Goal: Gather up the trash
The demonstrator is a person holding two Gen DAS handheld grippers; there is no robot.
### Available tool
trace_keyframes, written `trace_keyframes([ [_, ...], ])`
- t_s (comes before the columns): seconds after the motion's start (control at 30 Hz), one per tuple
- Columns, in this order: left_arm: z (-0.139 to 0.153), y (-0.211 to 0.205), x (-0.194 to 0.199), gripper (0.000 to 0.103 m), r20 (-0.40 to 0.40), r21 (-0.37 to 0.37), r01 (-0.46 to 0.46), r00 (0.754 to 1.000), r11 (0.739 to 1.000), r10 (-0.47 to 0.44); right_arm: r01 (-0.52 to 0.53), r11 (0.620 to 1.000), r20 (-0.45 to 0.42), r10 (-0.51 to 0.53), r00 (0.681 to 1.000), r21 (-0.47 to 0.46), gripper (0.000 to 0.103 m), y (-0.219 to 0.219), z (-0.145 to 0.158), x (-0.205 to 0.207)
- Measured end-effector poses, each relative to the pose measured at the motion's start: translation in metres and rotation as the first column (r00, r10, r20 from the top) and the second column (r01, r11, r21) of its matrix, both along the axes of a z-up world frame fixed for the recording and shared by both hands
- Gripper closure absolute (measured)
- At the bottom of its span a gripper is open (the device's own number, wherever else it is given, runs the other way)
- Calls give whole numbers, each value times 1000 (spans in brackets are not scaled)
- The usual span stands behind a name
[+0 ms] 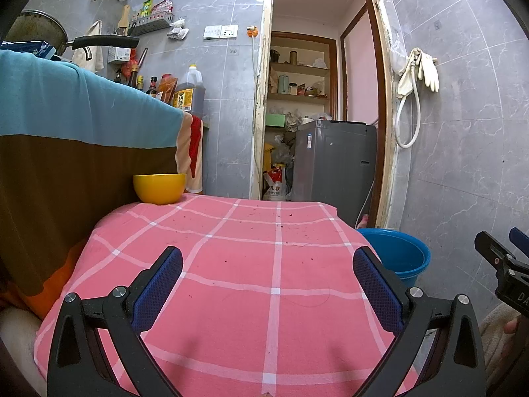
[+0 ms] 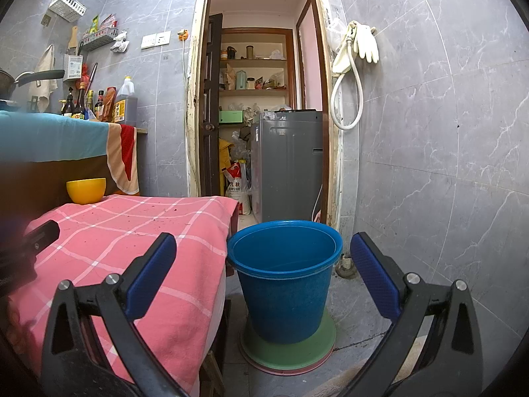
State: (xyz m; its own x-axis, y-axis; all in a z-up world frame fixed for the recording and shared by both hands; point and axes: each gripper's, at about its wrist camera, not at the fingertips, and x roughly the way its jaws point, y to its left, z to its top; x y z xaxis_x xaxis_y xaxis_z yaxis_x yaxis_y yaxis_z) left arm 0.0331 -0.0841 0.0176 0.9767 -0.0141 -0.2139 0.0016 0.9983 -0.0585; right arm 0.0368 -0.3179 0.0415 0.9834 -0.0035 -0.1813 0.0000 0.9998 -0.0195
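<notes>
Bench (image 1: 231, 264) under pink check cloth fills the lower centre of the left view. Blue bucket (image 2: 284, 281) stands on the floor just beside its right edge, centre of the right view; likely the trash bin. Yellow bowl (image 1: 159, 188) sits at the bench's far left corner. Trash: only small dark specks (image 1: 251, 228) on the cloth, too small to identify. Your left gripper (image 1: 267, 281) and right gripper (image 2: 264, 271) are both spread wide, holding nothing. Looks like search stage: next, pick a target and lower onto it.

A yellow bowl (image 1: 159, 188) sits on the pink checked cloth (image 1: 231, 264) near a grey washing machine (image 1: 334, 160).
</notes>
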Motion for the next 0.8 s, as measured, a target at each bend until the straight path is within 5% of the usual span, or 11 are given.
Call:
trace_keyframes([
  [0.8, 0, 0, 0, 2, 3, -2, -1, 1000, 1000, 1, 1, 1000, -1, -1, 1000, 5, 0, 0, -2, 1],
])
